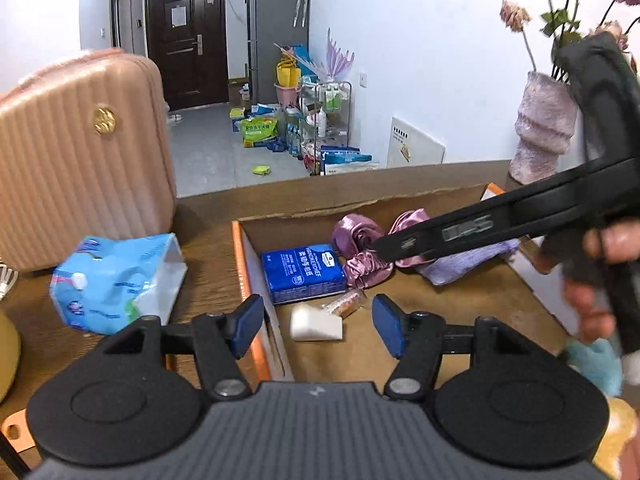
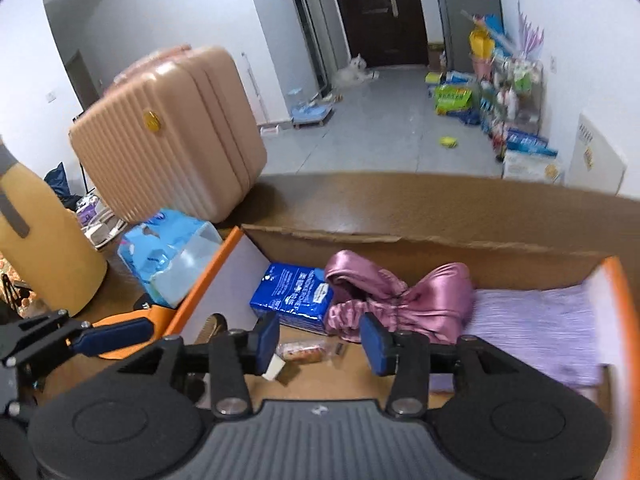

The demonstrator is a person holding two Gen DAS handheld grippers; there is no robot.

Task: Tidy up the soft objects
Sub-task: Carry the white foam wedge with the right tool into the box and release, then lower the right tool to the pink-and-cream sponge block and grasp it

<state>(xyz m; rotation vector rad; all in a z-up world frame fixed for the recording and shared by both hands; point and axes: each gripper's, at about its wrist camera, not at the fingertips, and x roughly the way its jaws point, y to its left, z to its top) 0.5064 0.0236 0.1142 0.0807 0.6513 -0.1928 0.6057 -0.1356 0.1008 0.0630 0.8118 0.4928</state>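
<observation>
Nearby, pink suitcase, tissue pack, vase

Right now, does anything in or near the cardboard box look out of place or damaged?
Yes. The cardboard box has a ragged, torn back edge. Beside it, outside, the light blue tissue pack lies on its side, torn open at one end. Inside, a small snack wrapper lies loose among the soft things.

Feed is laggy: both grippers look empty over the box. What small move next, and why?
Probably ease the left gripper left toward the tissue pack. It is soft, still outside the box, and both grippers' jaws stand open and empty.
</observation>
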